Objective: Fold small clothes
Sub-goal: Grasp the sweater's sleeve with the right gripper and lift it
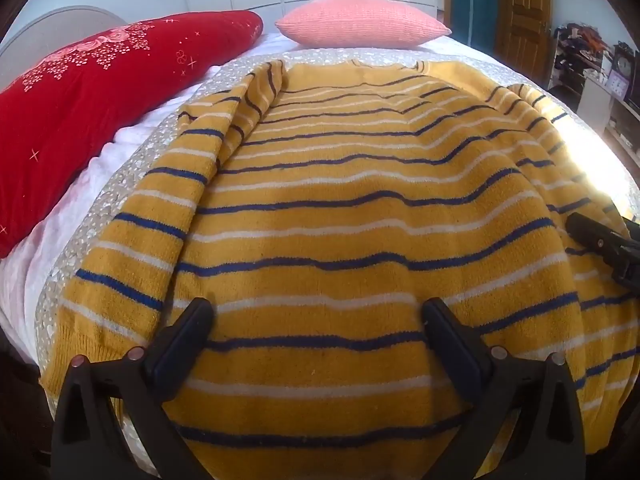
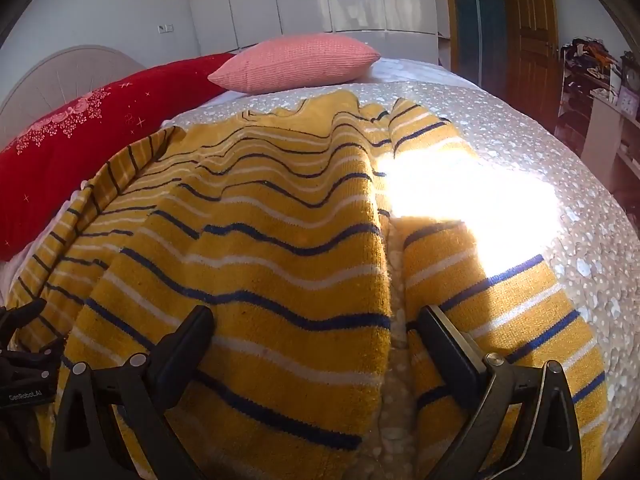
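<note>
Bedroom setting: one bed with a speckled grey coverlet [image 2: 500, 128], white wardrobe doors and one wooden door [image 1: 524, 8] behind it. One yellow sweater [image 1: 340, 200] with navy and white stripes lies spread flat on the coverlet, both sleeves alongside the body. Two pillows sit beyond the sweater's collar: one red pillow [image 1: 100, 92] with floral print, one pink pillow [image 1: 360, 20]. Left gripper [image 1: 318, 316] and right gripper [image 2: 314, 318] hover at the sweater's hem end, each with jaws spread wide, gripping nothing. Lettering "GenRobot.AI" is legible on the left gripper's body in the right wrist view.
</note>
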Action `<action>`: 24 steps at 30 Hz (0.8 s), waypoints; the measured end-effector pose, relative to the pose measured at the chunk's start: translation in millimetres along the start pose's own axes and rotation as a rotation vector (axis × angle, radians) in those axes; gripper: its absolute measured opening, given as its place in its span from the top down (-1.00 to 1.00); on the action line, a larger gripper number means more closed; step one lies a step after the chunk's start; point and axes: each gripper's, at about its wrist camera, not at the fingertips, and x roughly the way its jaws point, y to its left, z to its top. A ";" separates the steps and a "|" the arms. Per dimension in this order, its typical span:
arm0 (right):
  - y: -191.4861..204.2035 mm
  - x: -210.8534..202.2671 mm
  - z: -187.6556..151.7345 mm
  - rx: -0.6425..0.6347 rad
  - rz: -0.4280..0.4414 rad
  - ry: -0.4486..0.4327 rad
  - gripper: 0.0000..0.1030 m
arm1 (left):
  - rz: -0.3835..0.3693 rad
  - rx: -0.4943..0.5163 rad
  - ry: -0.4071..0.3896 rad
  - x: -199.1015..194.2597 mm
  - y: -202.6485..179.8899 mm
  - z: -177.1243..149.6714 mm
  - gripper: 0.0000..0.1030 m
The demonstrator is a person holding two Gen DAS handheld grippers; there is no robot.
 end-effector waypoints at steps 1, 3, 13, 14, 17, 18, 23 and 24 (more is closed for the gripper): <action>1.3 -1.2 0.3 -0.008 -0.013 0.016 -1.00 | -0.002 -0.001 0.009 0.1 0.5 1.0 -1.00; 7.9 -2.4 -5.4 -0.037 -0.028 0.040 -1.00 | 0.002 -0.010 0.022 0.2 0.7 2.3 -1.00; -18.6 -66.3 30.7 -0.024 -0.001 -0.020 -0.68 | 0.031 -0.023 0.048 3.5 1.9 -0.1 -1.00; -26.9 -69.5 38.3 -0.015 -0.016 -0.029 -0.68 | 0.033 -0.023 0.052 3.2 2.0 -0.7 -1.00; -48.3 -53.5 50.1 -0.014 -0.097 -0.006 -0.68 | 0.028 -0.036 0.048 2.7 1.8 -1.5 -1.00; -55.8 -43.9 51.5 -0.009 -0.107 0.020 -0.68 | 0.025 -0.038 0.046 2.2 1.7 -1.8 -1.00; -89.7 7.0 38.1 0.036 -0.100 0.166 0.08 | -0.018 -0.070 0.058 3.3 1.1 1.7 -1.00; -93.8 5.0 37.7 0.057 -0.056 0.173 0.31 | -0.018 -0.069 0.060 3.1 1.3 1.6 -1.00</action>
